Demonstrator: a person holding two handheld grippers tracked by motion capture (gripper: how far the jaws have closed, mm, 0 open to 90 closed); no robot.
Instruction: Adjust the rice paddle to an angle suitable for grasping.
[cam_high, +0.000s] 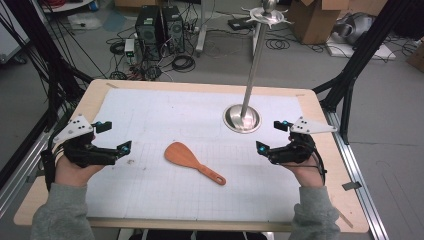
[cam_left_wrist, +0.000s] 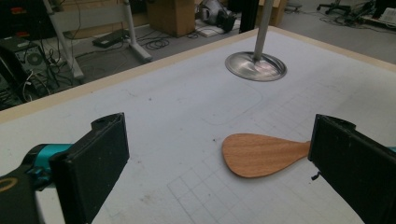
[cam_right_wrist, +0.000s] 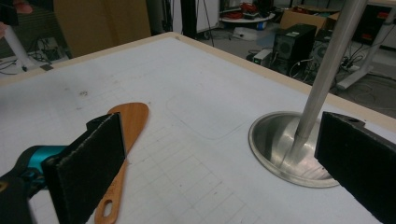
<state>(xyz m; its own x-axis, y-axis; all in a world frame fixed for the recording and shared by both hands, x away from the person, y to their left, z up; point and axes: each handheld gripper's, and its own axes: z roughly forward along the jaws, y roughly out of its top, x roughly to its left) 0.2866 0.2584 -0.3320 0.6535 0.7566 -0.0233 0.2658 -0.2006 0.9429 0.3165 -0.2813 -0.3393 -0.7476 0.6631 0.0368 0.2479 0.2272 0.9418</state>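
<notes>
- Lying flat on the white mat, the wooden spatula sits just in front of the metal stand.
- Left gripper, left of the spatula, jaws wide apart, empty.
- Right gripper, right of the spatula, jaws spread, holding nothing.

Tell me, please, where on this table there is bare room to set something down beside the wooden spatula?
The white mat lies bare across its far left, between the left gripper and the metal stand's base. The near strip below the wooden spatula is free too. It is tighter between the stand's base and the right gripper.
</notes>
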